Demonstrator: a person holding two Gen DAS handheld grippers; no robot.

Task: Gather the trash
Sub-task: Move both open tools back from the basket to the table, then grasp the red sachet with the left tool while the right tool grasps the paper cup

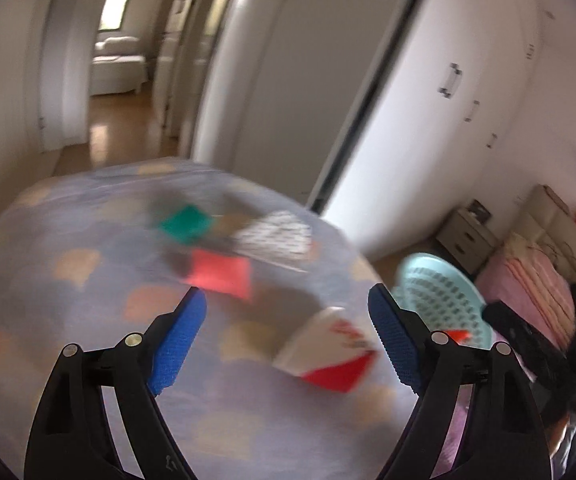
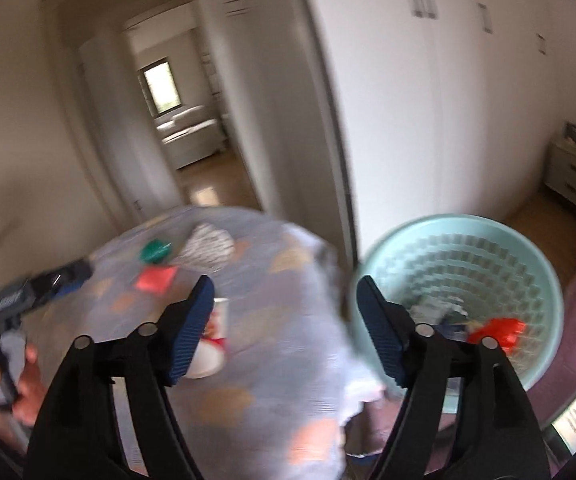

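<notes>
So the setup makes sense once you look at it: a round tabletop [image 2: 248, 360] under a patterned cloth has the trash spread over it, and the basket [image 2: 544, 280] sits just off its right edge, low enough that anything picked up only needs a short swing over the rim to drop in. The basket already has stuff in the bottom, something red [image 2: 496, 330] and some greyish scraps, so I'd guess the job is partway through.

Still on the tabletop: a crumpled striped wrapper [image 1: 276, 236] toward the far side, a red-and-white cup [image 1: 328, 352] tipped on its side nearest the grippers, a flat red piece [image 1: 220, 272] in the middle and a green piece [image 1: 186, 222] just beyond it. They're near each other but mostly apart, which should make single grabs easy. Everything's blurry, so finer detail is a guess.

Left gripper [image 1: 288, 344]: jaws wide, nothing between the pads, nothing touched. The cup shows in the gap between its fingers but lies beyond them, so it looks like the likely next target.

Right gripper [image 2: 284, 328]: also wide and empty, hanging over the gap between tabletop edge and basket rim, touching neither as far as I can tell.
</notes>
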